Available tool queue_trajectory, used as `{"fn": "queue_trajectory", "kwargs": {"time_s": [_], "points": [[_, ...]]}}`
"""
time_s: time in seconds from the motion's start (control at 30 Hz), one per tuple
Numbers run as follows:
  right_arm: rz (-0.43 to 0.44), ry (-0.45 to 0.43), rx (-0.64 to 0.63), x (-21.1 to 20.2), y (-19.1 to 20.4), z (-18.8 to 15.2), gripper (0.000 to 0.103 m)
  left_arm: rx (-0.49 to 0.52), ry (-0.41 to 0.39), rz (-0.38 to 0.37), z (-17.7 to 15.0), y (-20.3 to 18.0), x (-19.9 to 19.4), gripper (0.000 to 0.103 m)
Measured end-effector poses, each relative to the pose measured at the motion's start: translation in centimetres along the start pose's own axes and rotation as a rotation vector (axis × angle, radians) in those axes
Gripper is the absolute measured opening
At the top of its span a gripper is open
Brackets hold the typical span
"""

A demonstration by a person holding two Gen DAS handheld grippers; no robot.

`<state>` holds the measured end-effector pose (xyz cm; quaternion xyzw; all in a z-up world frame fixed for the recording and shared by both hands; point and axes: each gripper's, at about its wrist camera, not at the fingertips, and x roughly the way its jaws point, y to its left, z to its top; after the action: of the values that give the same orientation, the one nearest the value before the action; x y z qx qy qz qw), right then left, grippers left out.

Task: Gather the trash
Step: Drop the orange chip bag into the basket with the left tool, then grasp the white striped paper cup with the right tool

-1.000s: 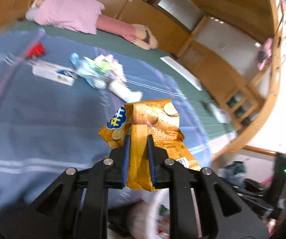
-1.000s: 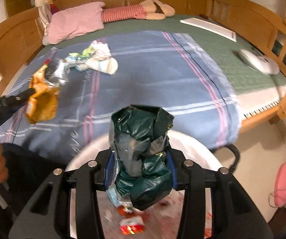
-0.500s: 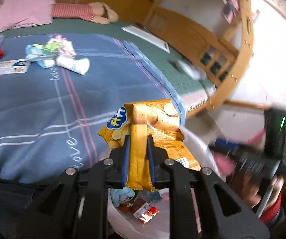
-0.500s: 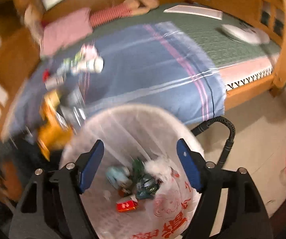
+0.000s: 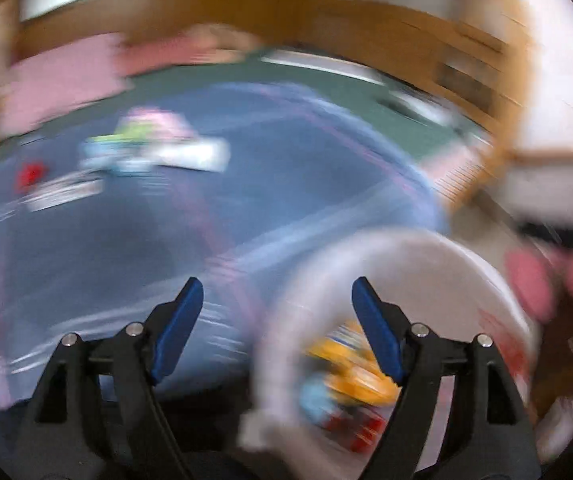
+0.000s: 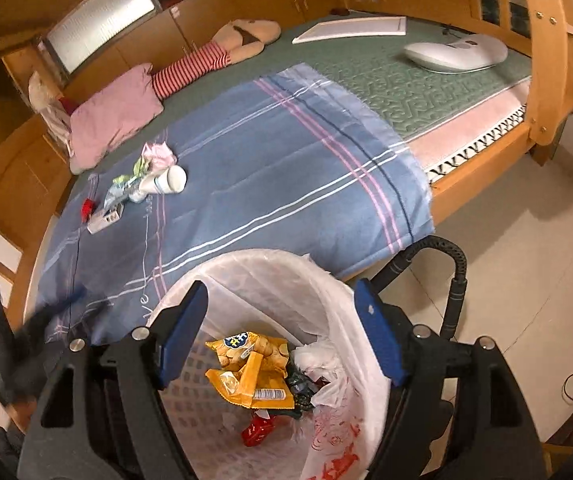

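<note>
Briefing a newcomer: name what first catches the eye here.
The lined trash bin sits in front of the bed, an orange snack bag lying on top of its trash, below the open right gripper. Farther back, a litter cluster lies on the blue blanket.

Showing a woven blue cloth sheet (image 6: 270, 168), matt, with thin pink and white stripes, lying over a quilted green mattress cover (image 6: 398, 80) with an embossed pattern. Gleaming faintly: varnished orange wood on the bed frame (image 6: 542, 92). Lining the perforated plastic basket (image 6: 190, 396): a thin, crinkled, translucent white plastic bag (image 6: 286, 276). Glinting inside: a glossy foil-like yellow snack wrapper (image 6: 246, 376). Looking soft and matt: pink cloth pillow (image 6: 114, 116). Showing matt black plastic on the right gripper (image 6: 280, 328), with smooth blue pads (image 6: 182, 336) and small shiny metal pins.
</note>
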<state>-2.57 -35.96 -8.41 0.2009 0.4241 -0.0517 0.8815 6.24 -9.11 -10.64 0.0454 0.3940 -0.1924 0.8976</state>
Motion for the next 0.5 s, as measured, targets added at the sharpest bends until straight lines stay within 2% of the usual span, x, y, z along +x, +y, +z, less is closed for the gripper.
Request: {"fn": "queue_trajectory", "kwargs": {"time_s": [0.07,0.13,0.2,0.27,0.33,0.4,0.43,0.47,0.5], "points": [[0.003,0.018,-0.031,1.2,1.4,0.3,0.074,-0.132,0.013,0.117,1.6,4.2,0.8,0.077],[0.013,0.023,-0.064,2.3,3.1,0.9,0.074,-0.281,-0.002,0.196,3.1,8.9,1.2,0.077],[0.031,0.013,-0.112,3.9,5.6,2.2,0.074,-0.420,0.004,0.272,4.1,12.9,1.8,0.081],[0.027,0.002,-0.170,5.8,8.3,3.6,0.074,-0.552,0.024,0.311,4.4,16.4,2.4,0.081],[0.025,0.012,-0.238,8.5,11.6,5.1,0.074,-0.649,0.019,0.324,3.8,19.6,3.0,0.081],[0.014,0.037,-0.291,11.7,14.8,6.4,0.074,-0.677,0.025,0.379,2.7,20.7,3.3,0.082],[-0.002,0.046,-0.326,14.0,16.9,7.2,0.074,-0.702,0.084,0.440,1.7,21.4,3.8,0.082],[-0.035,0.049,-0.370,16.1,18.9,7.8,0.074,-0.734,0.125,0.451,1.1,21.8,4.1,0.082],[-0.063,0.054,-0.408,17.7,20.2,8.2,0.074,-0.779,0.134,0.427,0.7,22.3,4.2,0.082]]}}
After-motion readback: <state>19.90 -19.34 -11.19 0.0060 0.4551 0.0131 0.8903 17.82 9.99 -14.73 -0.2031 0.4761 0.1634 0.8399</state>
